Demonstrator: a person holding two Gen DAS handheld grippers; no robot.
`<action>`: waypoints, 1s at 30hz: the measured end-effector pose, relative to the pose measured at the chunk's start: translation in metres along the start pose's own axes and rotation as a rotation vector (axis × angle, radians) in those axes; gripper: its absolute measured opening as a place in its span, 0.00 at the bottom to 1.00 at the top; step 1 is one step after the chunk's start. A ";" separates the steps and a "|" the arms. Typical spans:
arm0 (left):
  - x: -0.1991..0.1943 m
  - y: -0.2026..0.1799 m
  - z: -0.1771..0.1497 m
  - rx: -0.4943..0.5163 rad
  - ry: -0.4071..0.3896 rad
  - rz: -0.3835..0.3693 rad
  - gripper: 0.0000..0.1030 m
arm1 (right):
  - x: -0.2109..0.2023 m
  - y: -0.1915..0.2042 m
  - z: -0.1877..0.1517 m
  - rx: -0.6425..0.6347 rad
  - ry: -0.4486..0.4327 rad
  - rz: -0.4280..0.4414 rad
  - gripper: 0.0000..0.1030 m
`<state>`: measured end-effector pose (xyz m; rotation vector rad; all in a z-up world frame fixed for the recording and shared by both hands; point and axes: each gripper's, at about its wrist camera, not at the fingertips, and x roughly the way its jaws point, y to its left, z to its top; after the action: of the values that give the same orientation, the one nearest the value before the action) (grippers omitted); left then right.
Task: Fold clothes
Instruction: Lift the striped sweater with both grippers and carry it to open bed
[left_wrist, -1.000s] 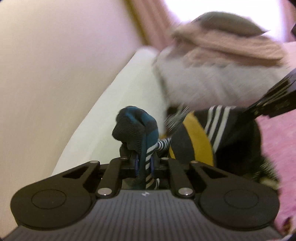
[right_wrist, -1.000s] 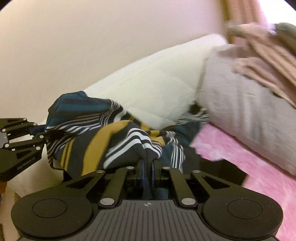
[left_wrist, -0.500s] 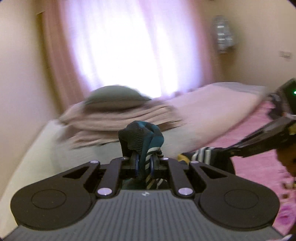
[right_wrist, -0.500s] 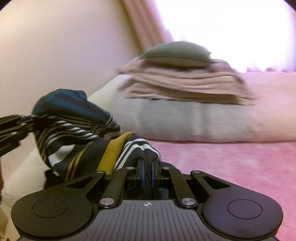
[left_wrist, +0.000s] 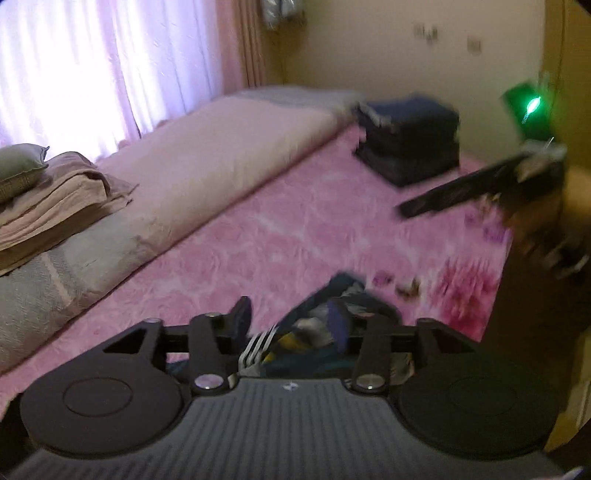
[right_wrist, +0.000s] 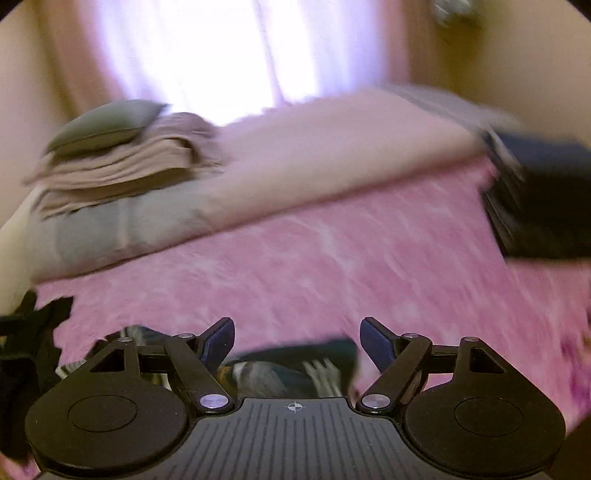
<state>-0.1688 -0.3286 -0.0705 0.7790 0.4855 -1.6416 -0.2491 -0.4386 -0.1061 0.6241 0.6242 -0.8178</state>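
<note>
Home bedroom, pink bedspread (left_wrist: 295, 229), pillows (right_wrist: 107, 123), curtained window (left_wrist: 92, 62)

The middle of the bed's pink blanket (left_wrist: 280, 236) lies bare and open, a broad stretch where a tool could pass without meeting anything. Along its far side a long roll of pale bedding (left_wrist: 207, 155) walls off the window side, with a stack of folded beige cloths (left_wrist: 59, 195) and a green cushion (left_wrist: 18, 166) piled at its left end. At the far right a stack of dark folded clothes (left_wrist: 410, 140) takes up that corner. Close in, the striped garment (left_wrist: 332, 325) lies crumpled on the blanket between the opening jaws of the left tool (left_wrist: 291, 317) and under the right tool (right_wrist: 297, 339).
</note>
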 end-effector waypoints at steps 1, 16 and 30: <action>0.009 0.002 -0.007 0.011 0.032 0.010 0.51 | 0.001 0.000 -0.009 0.041 0.025 -0.008 0.76; 0.090 0.062 -0.093 0.162 0.255 0.040 0.62 | 0.132 0.023 -0.157 0.855 0.289 -0.039 0.76; 0.163 0.067 -0.052 0.366 0.166 -0.137 0.59 | 0.087 0.031 -0.207 0.783 0.330 -0.105 0.06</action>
<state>-0.1056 -0.4199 -0.2170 1.1822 0.3639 -1.8284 -0.2313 -0.3160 -0.2957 1.4701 0.6283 -1.0708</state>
